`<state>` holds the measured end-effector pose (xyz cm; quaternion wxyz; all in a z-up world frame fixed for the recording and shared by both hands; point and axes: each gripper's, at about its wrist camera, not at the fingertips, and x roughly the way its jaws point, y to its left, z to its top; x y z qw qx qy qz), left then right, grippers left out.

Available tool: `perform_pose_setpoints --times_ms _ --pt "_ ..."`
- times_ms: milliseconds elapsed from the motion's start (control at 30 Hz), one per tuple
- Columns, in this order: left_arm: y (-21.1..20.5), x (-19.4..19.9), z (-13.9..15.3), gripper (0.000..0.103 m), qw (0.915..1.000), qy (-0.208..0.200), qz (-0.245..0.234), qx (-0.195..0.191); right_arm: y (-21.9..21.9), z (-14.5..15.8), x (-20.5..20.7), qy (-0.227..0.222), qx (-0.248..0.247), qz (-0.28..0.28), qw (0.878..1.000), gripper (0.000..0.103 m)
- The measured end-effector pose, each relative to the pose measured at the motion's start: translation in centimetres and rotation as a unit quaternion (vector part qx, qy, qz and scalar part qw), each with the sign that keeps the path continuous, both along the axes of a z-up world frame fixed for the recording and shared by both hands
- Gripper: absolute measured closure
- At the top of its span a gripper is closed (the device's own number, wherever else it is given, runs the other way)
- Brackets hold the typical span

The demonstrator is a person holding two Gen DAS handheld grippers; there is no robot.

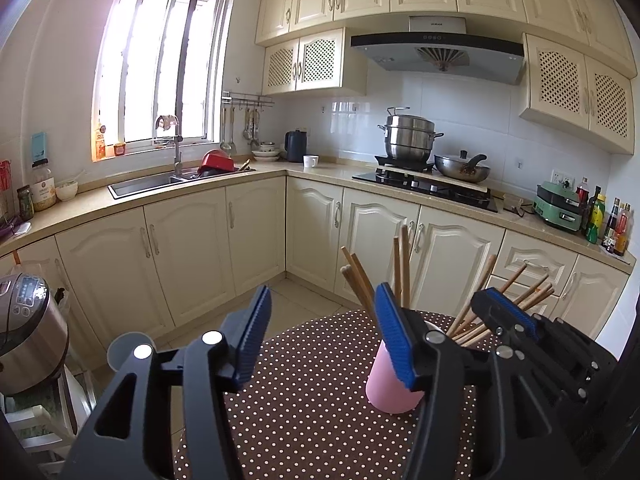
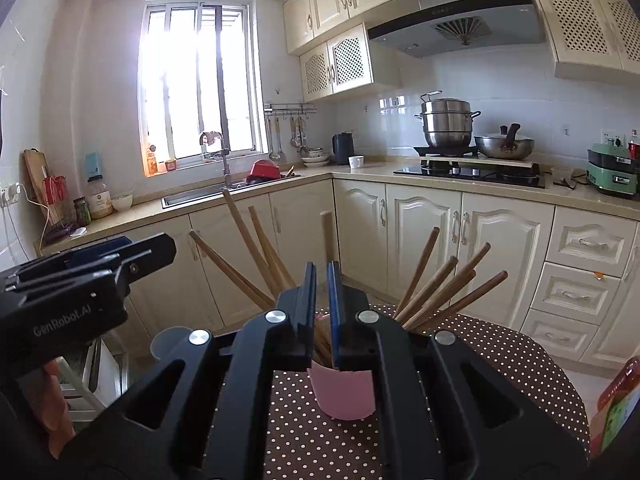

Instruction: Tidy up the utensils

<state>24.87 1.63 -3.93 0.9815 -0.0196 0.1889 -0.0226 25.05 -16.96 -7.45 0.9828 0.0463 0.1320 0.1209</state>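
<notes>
Wooden chopsticks (image 2: 440,288) are standing in the pink plastic cup (image 2: 344,392), just behind the nearly closed right gripper (image 2: 322,280); the left gripper (image 1: 320,336) is standing half open, empty, beside this cup.

Wooden chopsticks (image 2: 436,288) fan upright from a pink cup (image 2: 344,392).

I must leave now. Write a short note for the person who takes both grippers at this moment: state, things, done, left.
Left gripper: open, holds nothing, beside the pink cup.
Right gripper: shut over the cup; whether it pinches a chopstick cannot be told.
Things: the cup stands on the dotted tablecloth; wooden chopsticks stand in it, fanned out.
Done: the chopsticks in view are in the cup.
Left: probably gather them straight; check for utensils out of view.
</notes>
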Motion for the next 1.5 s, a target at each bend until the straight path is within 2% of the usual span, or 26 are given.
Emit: perform_pose_setpoints --times_ms 433,533,633,700,733,933,1033,1100,1333,1500 --pt "1.4 -4.7 0.6 0.044 0.9998 -0.013 0.015 -0.003 0.2 2.3 -4.2 -0.028 0.004 0.006 1.000 0.096" --pt "1.4 -6.3 0.9 0.043 0.9995 -0.021 0.021 0.008 0.0 2.7 -5.4 -0.033 -0.001 -0.002 0.999 0.095" --pt "1.3 -8.1 1.1 0.043 0.9992 -0.029 0.024 0.011 -0.6 3.1 -6.8 -0.036 -0.003 -0.014 0.999 0.081" --pt "1.2 -9.2 1.4 0.043 0.9990 -0.035 0.023 0.011 -1.1 3.3 -7.8 -0.040 0.004 -0.017 0.999 0.058" --pt "1.1 -9.9 1.5 0.041 0.9989 -0.039 0.023 0.013 -1.3 3.5 -8.6 -0.045 0.006 -0.021 0.999 0.053" --pt "0.7 -13.2 2.3 0.035 0.9978 -0.061 0.023 0.010 -2.1 4.2 -11.9 -0.058 0.006 -0.028 0.998 0.053" --pt "0.3 -14.6 2.6 0.033 0.9974 -0.068 0.022 0.013 -2.4 4.5 -13.4 -0.062 0.002 -0.037 0.997 0.045" --pt "0.0 -15.5 2.7 0.032 0.9968 -0.074 0.022 0.017 -2.4 4.6 -14.1 -0.061 0.000 -0.037 0.997 0.034" --pt "-0.4 -18.2 2.9 0.032 0.9962 -0.083 0.015 0.025 -2.4 4.9 -16.7 -0.066 -0.018 -0.044 0.997 0.026" --pt "-0.9 -19.8 3.3 0.031 0.9948 -0.094 0.018 0.036 -2.7 5.0 -18.4 -0.070 -0.010 -0.050 0.996 0.015"
